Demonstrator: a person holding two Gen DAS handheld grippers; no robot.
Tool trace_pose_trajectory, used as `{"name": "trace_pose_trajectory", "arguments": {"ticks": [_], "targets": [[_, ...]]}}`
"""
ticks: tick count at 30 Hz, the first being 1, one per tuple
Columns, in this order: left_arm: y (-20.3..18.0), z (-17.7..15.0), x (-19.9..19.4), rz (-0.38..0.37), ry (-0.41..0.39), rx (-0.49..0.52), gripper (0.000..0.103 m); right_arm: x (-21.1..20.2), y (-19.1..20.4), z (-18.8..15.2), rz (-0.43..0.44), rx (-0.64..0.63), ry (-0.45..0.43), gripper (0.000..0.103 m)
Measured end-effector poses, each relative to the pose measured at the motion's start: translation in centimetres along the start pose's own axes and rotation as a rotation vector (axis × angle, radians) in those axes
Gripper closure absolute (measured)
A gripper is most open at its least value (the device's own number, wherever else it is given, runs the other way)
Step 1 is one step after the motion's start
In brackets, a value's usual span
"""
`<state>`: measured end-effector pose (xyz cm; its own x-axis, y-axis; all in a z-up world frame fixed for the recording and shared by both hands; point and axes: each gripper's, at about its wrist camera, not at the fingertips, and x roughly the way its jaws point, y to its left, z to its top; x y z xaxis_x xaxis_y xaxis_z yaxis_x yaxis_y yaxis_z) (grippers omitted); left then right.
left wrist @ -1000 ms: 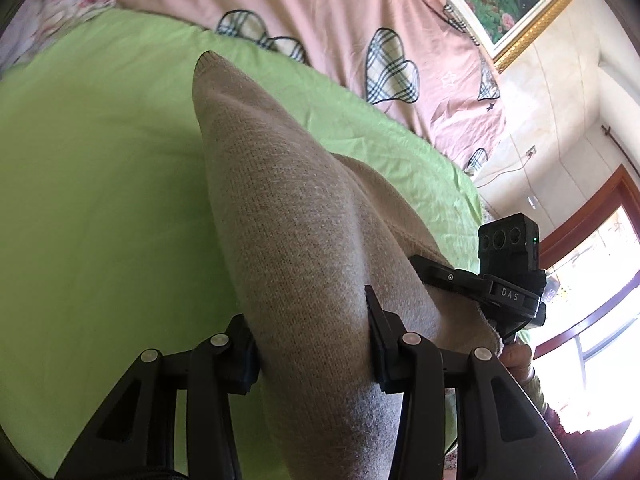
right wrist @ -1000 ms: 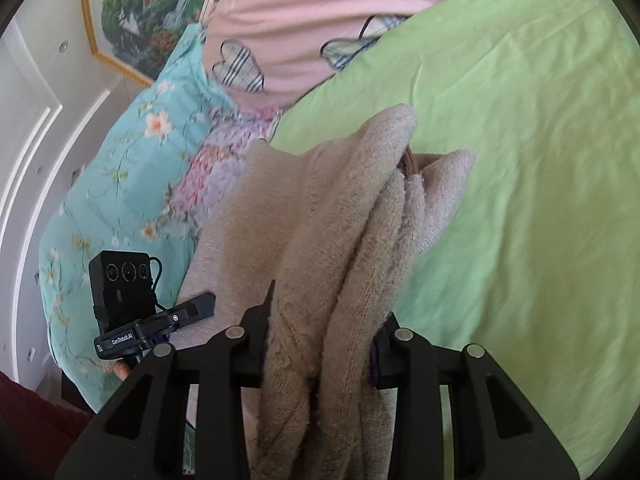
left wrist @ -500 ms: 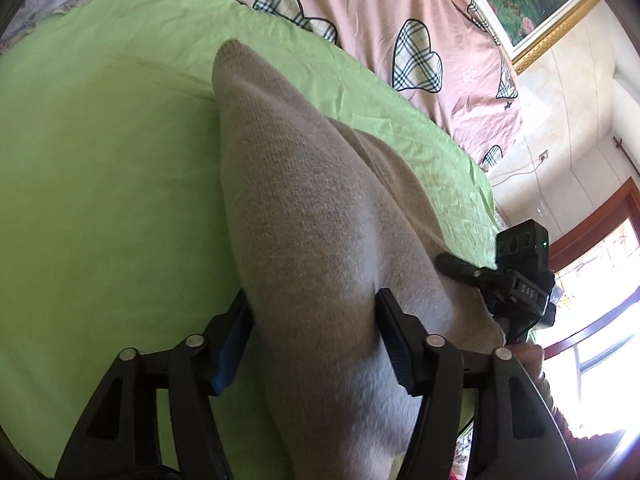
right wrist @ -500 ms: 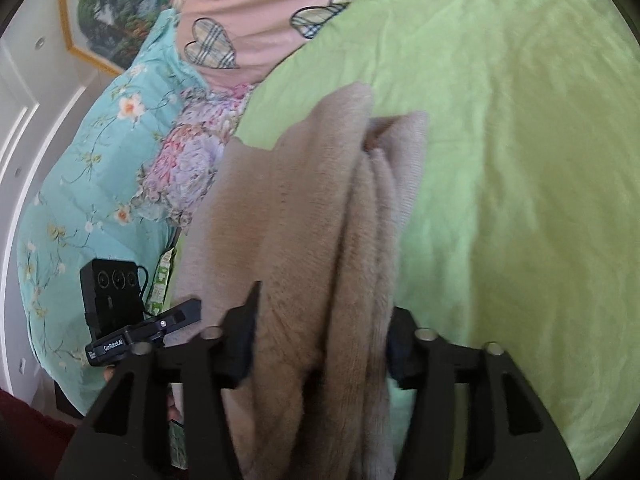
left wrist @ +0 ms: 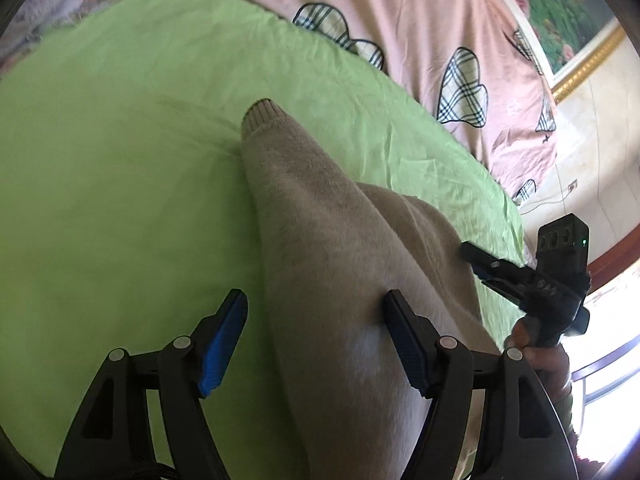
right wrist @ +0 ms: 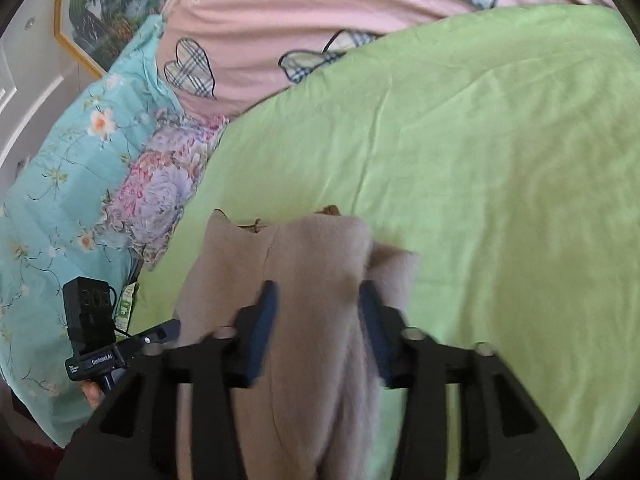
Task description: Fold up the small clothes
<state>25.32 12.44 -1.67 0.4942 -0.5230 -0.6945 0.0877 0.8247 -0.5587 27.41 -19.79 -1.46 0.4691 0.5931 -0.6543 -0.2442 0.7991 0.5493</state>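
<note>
Beige knitted sweater (left wrist: 344, 280) spread lengthwise on green bed sheet (left wrist: 120, 200), ribbed cuff farthest away. Left hand-held gripper (left wrist: 316, 320) astride the sweater, jaws opening, left blue pad clear of the knit, right pad against its edge. Right hand-held gripper (right wrist: 316, 312) closing about a bunched fold of the same sweater, blurred. Pink heart-patterned quilt (left wrist: 420, 32) beyond.

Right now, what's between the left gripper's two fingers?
The beige knit garment, in the left wrist view; the left gripper's jaws are opening, and one blue pad stands clear.
</note>
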Motion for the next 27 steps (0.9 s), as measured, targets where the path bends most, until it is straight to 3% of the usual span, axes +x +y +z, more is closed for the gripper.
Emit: {"name": "trace_pose_trajectory", "arguments": {"ticks": [1, 3, 6, 9, 14, 16, 17, 18, 19, 22, 27], "targets": [[0.1, 0.2, 0.3, 0.0, 0.004, -0.01, 0.032, 0.9, 0.6, 0.3, -0.019, -0.029, 0.017, 0.087], [-0.1, 0.1, 0.0, -0.001, 0.006, -0.013, 0.033, 1.0, 1.2, 0.5, -0.036, -0.056, 0.02, 0.095], [-0.9, -0.6, -0.5, -0.002, 0.013, 0.024, 0.033, -3.2, 1.9, -0.2, 0.03, -0.073, -0.093, 0.096], [-1.1, -0.7, -0.1, -0.002, 0.024, 0.043, 0.03, -6.1, 0.6, -1.5, 0.02, -0.031, -0.154, 0.096], [-1.0, 2.6, 2.8, 0.049, 0.018, 0.034, 0.033, -4.2, -3.3, -2.5, 0.017, 0.072, -0.101, 0.096], [-0.6, 4.0, 3.9, 0.089, 0.014, 0.029, 0.06, -3.6, -3.5, -2.3, 0.013, 0.079, -0.1, 0.096], [-0.3, 4.8, 4.5, 0.099, 0.015, 0.025, 0.067, -3.2, -3.5, -2.0, 0.014, 0.076, -0.098, 0.096], [-0.1, 5.4, 5.0, 0.125, 0.007, 0.022, 0.082, -2.9, -3.4, -1.8, 0.01, 0.072, -0.097, 0.096], [0.2, 5.7, 5.2, 0.149, 0.001, 0.024, 0.088, -2.6, -3.3, -1.4, 0.0, 0.068, -0.098, 0.096], [0.7, 6.5, 5.9, 0.232, -0.018, 0.037, 0.093, -1.6, -3.4, -1.0, -0.042, 0.041, -0.08, 0.096], [0.6, 5.3, 4.0, 0.199, -0.035, 0.02, 0.093, -1.0, -3.7, -1.3, -0.036, 0.059, -0.06, 0.095]]}}
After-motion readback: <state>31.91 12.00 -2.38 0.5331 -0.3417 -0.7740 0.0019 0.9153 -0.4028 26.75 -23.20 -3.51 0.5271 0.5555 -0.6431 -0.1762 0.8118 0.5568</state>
